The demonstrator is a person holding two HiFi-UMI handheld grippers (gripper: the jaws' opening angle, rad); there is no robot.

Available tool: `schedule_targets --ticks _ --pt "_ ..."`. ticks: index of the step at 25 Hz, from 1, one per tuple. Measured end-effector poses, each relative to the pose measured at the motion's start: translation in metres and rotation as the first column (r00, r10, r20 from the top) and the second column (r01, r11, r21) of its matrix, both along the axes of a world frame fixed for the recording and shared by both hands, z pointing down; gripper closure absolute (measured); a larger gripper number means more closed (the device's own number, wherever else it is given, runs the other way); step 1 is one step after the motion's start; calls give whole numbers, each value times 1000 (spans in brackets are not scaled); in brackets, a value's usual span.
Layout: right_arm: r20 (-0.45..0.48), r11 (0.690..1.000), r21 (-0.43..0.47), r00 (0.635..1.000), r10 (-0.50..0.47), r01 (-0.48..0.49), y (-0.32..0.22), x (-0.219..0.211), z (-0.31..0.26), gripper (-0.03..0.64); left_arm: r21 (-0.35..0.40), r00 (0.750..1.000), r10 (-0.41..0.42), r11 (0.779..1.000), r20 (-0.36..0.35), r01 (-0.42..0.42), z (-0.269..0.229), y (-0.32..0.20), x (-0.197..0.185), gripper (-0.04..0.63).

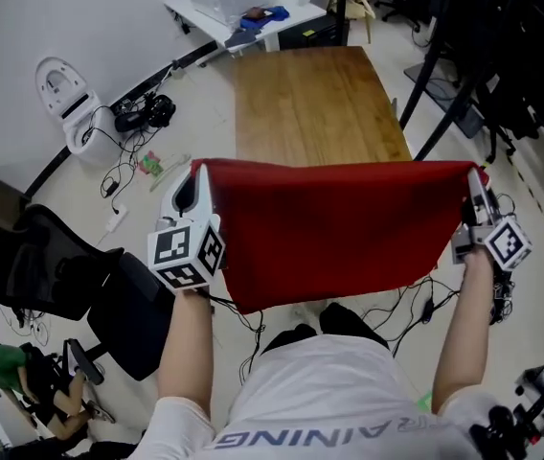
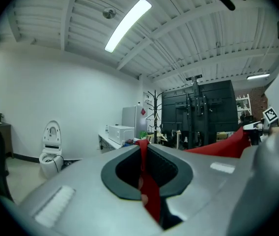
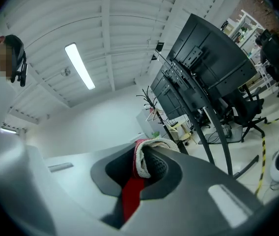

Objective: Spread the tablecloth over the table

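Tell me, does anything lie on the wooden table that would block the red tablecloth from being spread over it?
Nothing visible does. The top of the brown rectangular wooden table is bare beyond the red fabric tablecloth held up before it. The table's near end is hidden behind the cloth.

Both forearms (image 1: pixel 184 343) were raised and spread wide. Left gripper (image 1: pixel 195 185) sat centre left, right gripper (image 1: pixel 476 195) centre right; both pointed level, jaws clamped on red cloth (image 1: pixel 339 228) corners.
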State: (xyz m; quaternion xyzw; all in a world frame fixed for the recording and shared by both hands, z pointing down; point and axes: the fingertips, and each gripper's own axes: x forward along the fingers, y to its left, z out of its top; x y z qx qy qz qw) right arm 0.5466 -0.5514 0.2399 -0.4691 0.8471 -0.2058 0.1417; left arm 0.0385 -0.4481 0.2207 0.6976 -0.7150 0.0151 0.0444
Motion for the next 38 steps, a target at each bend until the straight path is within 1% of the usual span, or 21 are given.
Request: schedule_targets --ticks 4,7,9,14,17,19,22,25,26,29,31,34,36,38 --pt "5 998 -48 1000 -27 27 -54 -11 18 603 -36 999 -40 999 27 41 12 -41 -11 575" --pt "2 995 -53 996 -85 85 -101 -21 24 603 -67 996 -81 994 34 83 22 -73 -14 575" --pt "2 992 -58 993 -115 115 -130 -26 29 603 -76 994 -107 991 35 110 28 -92 -17 575" --pt "-53 980 -117 984 -170 163 -181 -40 58 603 -113 985 -171 979 19 172 52 -129 -31 575" --pt "-50 971 -149 979 -197 188 -206 -53 75 603 -155 984 -175 972 34 179 70 -149 -40 575" --pt "-58 967 -178 979 -198 185 -225 -64 89 603 -186 983 -175 966 45 181 84 -159 -49 575" --pt "-89 960 -223 977 -195 171 -253 -80 112 603 -220 982 -183 957 46 189 106 -175 -64 574" --pt "-147 953 -245 965 -218 178 -271 -93 132 603 -251 983 -175 951 55 183 129 -194 -71 575" --pt "-159 951 -256 963 -219 174 -275 -94 139 603 -261 984 -168 949 57 177 136 -202 -72 574" --pt "-152 943 -295 966 -208 156 -288 -93 163 603 -283 987 -145 946 71 159 156 -229 -74 574" --pt "-161 937 -320 967 -200 141 -295 -91 179 603 -312 988 -136 938 76 153 173 -245 -74 574" --pt "-164 919 -363 960 -227 155 -304 -100 202 603 -361 988 -153 920 33 155 206 -260 -81 574" --pt "-194 906 -399 954 -231 138 -312 -99 223 603 -386 985 -169 911 -23 147 230 -265 -86 569" --pt "-218 891 -438 948 -232 117 -320 -94 244 601 -412 979 -185 901 -89 133 251 -269 -91 538"
